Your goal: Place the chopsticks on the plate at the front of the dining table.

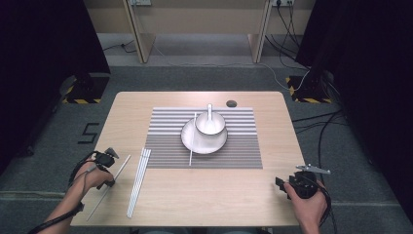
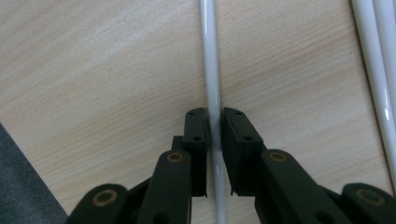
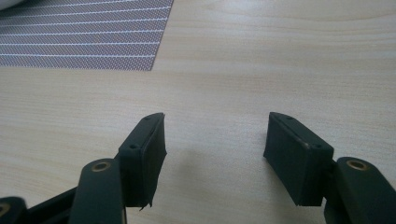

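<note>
On the left side of the bench (image 1: 204,195), the left gripper (image 2: 214,122) has its fingers (image 2: 196,135) pinched on a thin white chopstick (image 2: 211,70) lying flat on the wood. It looks light, stiff and slippery, so holding it near the middle seems best. Over on the right, the right gripper (image 3: 215,135) waits with its fingers wide apart, holding nothing.

Setting. A light wooden table (image 1: 146,105) stands on grey carpet (image 1: 44,161). At twelve o'clock, pale desk legs (image 1: 139,34) and floor cables (image 1: 292,73). Black curtains (image 1: 44,39) flank nine and three o'clock, above hazard-striped bases (image 1: 80,100).
</note>
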A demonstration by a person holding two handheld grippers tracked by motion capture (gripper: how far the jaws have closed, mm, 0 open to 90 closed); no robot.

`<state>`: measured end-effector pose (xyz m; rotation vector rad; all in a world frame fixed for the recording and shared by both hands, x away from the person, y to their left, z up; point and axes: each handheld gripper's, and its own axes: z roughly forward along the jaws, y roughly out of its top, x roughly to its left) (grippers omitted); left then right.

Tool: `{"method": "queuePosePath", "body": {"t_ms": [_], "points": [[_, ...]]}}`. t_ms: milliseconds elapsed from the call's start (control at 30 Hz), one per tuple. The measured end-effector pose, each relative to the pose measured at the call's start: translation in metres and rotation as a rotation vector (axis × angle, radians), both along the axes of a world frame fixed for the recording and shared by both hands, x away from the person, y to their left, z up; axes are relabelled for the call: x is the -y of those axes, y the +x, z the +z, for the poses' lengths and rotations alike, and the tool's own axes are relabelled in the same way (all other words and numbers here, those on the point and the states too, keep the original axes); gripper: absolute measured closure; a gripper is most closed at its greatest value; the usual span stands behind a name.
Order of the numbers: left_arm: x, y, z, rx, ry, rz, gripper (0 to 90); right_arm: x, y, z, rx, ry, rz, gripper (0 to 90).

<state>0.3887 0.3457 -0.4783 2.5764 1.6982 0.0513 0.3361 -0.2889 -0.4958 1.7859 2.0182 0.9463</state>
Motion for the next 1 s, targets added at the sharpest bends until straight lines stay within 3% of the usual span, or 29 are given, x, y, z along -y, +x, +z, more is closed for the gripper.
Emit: {"method": "queuePosePath", "body": {"t_ms": [100, 267, 1000], "points": [[-0.0028, 0.0026, -0.0003, -0.017, -0.018, 0.003, 79.2, -0.0002, 0.0, 0.0001, 0.001, -0.002, 0.002, 38.4], [-0.0009, 0.0049, -0.0002, -0.035, -0.005, -0.004, 79.6, 0.0, -0.0005, 0.0008, 0.003, 0.0, 0.002, 38.3], [-0.004, 0.0032, -0.0006, -0.013, -0.015, 0.083, 84.7, -0.001, -0.001, 0.0018, 0.008, -0.002, 0.006, 38.1]]}}
